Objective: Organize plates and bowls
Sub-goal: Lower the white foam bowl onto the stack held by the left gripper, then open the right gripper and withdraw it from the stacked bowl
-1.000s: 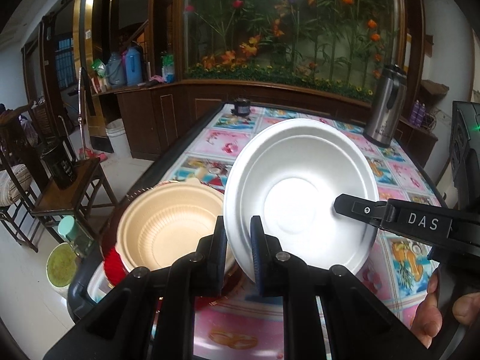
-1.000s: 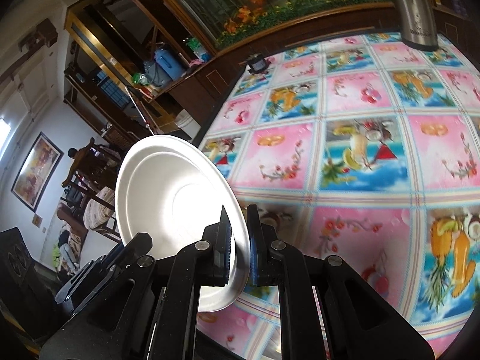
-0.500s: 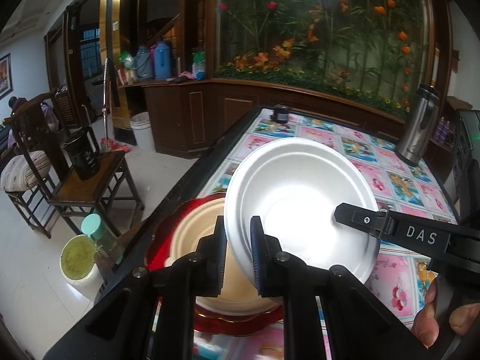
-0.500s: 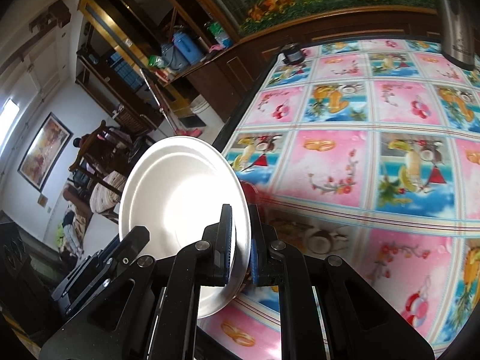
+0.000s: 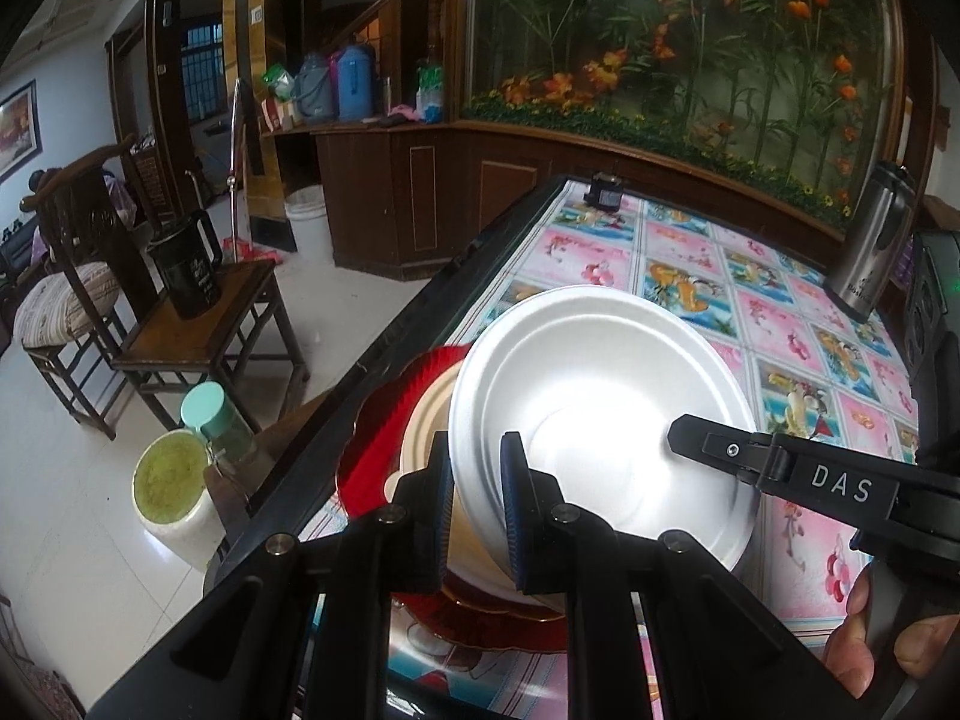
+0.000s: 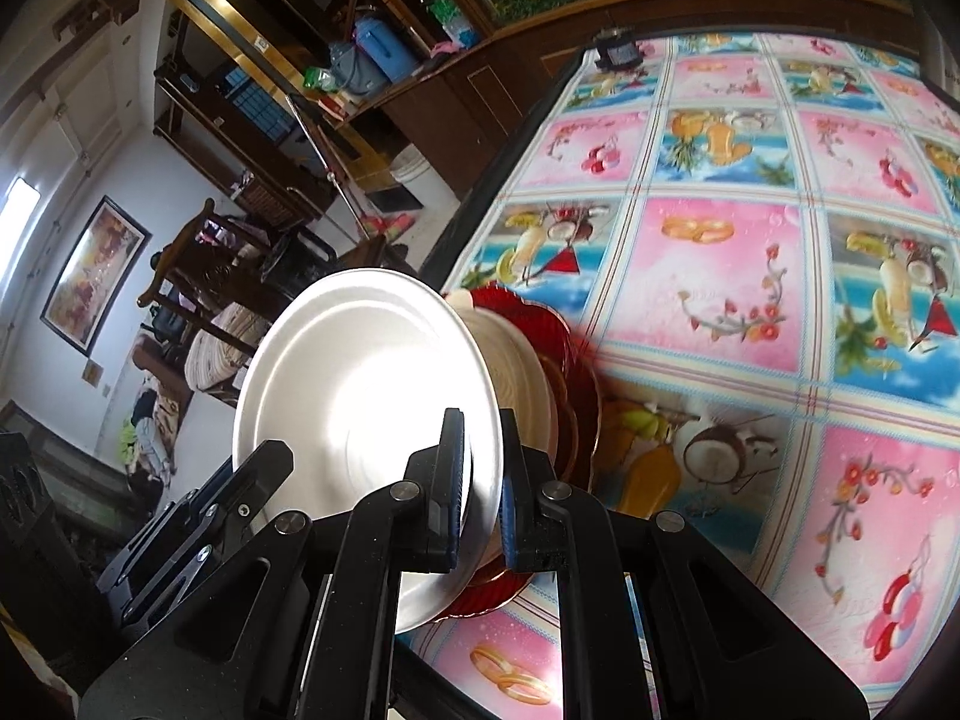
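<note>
A white foam bowl (image 5: 600, 420) is held by both grippers. My left gripper (image 5: 477, 510) is shut on its near-left rim. My right gripper (image 6: 483, 480) is shut on the opposite rim of the white bowl (image 6: 360, 390); its finger (image 5: 780, 468) reaches over the bowl's right side. The bowl sits in or just above a beige bowl (image 5: 426, 426), which rests on a red scalloped plate (image 5: 384, 432) at the table's left edge. The beige bowl (image 6: 522, 360) and red plate (image 6: 570, 372) also show in the right wrist view.
The table (image 5: 774, 312) has a pink and blue patterned cloth. A steel flask (image 5: 867, 246) stands at its far right, a small dark object (image 5: 606, 192) at its far end. A chair with a black jug (image 5: 186, 270) and a green-lidded jar (image 5: 216, 420) stand left.
Both grippers carried the white bowl leftward and down over the beige bowl, which it now covers almost fully. The views swung towards the table's left edge.
</note>
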A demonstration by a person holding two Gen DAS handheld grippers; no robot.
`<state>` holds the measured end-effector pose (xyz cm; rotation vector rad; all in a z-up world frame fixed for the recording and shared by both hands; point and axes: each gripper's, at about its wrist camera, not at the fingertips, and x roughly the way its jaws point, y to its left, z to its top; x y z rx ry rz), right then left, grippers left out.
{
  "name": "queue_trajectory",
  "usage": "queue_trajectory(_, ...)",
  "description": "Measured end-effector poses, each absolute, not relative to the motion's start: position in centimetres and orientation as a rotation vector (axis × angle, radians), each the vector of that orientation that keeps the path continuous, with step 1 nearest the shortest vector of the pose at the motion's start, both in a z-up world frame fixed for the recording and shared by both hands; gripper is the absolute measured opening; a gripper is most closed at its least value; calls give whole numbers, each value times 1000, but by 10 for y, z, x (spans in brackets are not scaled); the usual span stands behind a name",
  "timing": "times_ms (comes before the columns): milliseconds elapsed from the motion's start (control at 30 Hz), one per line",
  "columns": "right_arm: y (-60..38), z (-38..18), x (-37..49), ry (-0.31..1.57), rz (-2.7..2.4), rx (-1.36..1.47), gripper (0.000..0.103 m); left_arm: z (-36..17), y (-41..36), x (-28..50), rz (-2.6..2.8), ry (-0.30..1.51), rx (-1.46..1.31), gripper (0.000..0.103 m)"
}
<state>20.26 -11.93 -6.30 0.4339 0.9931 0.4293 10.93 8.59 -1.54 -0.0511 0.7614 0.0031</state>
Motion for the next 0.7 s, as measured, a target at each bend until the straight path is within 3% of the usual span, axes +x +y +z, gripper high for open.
queue_trajectory(700,-107,-73,209,1016,433,433,10,-27,97,114,24,790,-65,15)
